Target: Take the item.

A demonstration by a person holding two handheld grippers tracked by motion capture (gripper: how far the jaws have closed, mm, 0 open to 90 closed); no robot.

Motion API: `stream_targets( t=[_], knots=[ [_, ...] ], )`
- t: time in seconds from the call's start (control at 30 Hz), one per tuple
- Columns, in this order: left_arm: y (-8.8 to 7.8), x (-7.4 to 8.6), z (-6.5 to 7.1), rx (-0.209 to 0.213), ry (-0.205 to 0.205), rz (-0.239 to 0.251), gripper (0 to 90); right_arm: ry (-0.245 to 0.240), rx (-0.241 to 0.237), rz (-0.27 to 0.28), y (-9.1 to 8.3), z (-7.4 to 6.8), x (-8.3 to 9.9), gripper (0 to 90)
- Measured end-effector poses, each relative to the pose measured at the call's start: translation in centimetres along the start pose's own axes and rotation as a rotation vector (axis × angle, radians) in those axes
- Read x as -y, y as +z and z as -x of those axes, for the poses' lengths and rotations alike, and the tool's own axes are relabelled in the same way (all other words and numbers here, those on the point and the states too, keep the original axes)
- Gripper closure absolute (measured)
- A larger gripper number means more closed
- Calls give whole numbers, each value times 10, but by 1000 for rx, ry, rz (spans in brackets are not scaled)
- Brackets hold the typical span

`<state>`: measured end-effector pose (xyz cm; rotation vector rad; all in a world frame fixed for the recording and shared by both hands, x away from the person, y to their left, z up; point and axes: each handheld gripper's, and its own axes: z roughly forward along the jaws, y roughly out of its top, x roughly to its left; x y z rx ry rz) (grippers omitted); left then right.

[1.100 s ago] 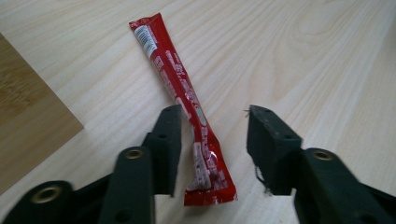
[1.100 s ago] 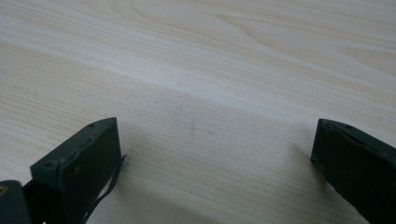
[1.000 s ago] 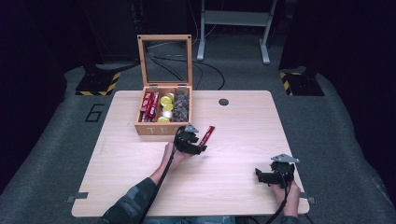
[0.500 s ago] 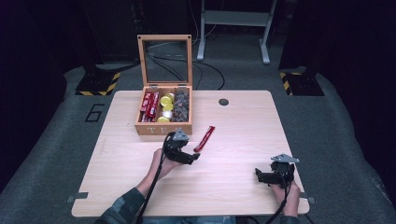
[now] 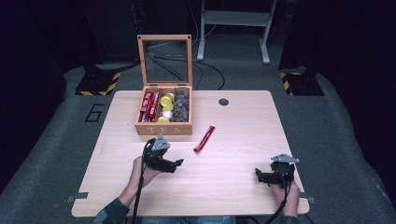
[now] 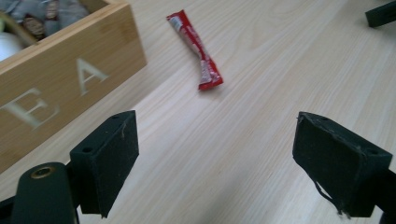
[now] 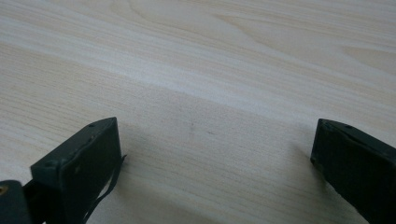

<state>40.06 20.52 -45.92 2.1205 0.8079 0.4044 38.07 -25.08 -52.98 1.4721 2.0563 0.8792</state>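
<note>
A red sachet (image 5: 204,138) (image 6: 196,48) lies flat on the wooden table (image 5: 243,121), just right of the wooden tea box (image 5: 163,112) (image 6: 56,88). The box stands open with its glass lid upright; red sachets, yellow pods and dark wrapped pieces fill its three compartments. My left gripper (image 5: 173,164) (image 6: 231,163) is open and holds nothing; it sits in front of the box, down and left of the loose sachet. Near the table's front right, my right gripper (image 5: 260,176) (image 7: 215,172) is open over bare wood, jaws wide apart.
A round cable hole (image 5: 223,101) sits at the back of the table. Beyond the table are dark floor, cables and a white stand (image 5: 233,28). A tip of the other gripper (image 6: 380,13) shows at the upper right of the left gripper view.
My left gripper has let go of the red sachet, which now lies on the table, and has drawn back toward the front edge, open. The right gripper has stayed put.
</note>
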Motion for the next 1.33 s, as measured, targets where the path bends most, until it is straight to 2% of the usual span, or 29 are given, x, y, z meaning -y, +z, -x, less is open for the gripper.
stream_targets(
  t=[0.03, 0.2, 0.4, 0.67, 0.83, 0.97, 1.03, 1.13, 1.33],
  knots=[
    [-4, 3, -1, -21, -1, 8, 140, 0, 0, 0, 0, 0, 0, 9],
    [-22, 24, -9, -60, -34, 13, 138, 0, 1, 0, 0, 0, 0, 9],
    [-41, 59, -22, -124, -90, -11, 136, 0, 1, 0, 0, 0, 0, 9],
    [-56, 101, -37, -188, -181, -45, 131, 5, 1, -1, 0, 0, 0, 9],
    [-61, 123, -41, -259, -207, -63, 132, 2, 2, 0, 0, 0, 0, 9],
    [-61, 135, -45, -291, -234, -86, 130, 3, 2, 0, 0, 0, 0, 9],
    [-61, 139, -46, -294, -253, -72, 123, -3, 3, -2, 0, 0, 0, 9],
    [-63, 140, -46, -307, -258, -73, 114, 3, 4, -4, 0, 0, 0, 9],
    [-62, 141, -49, -303, -265, -74, 95, 10, 10, -6, 0, -1, 0, 0]
  ],
)
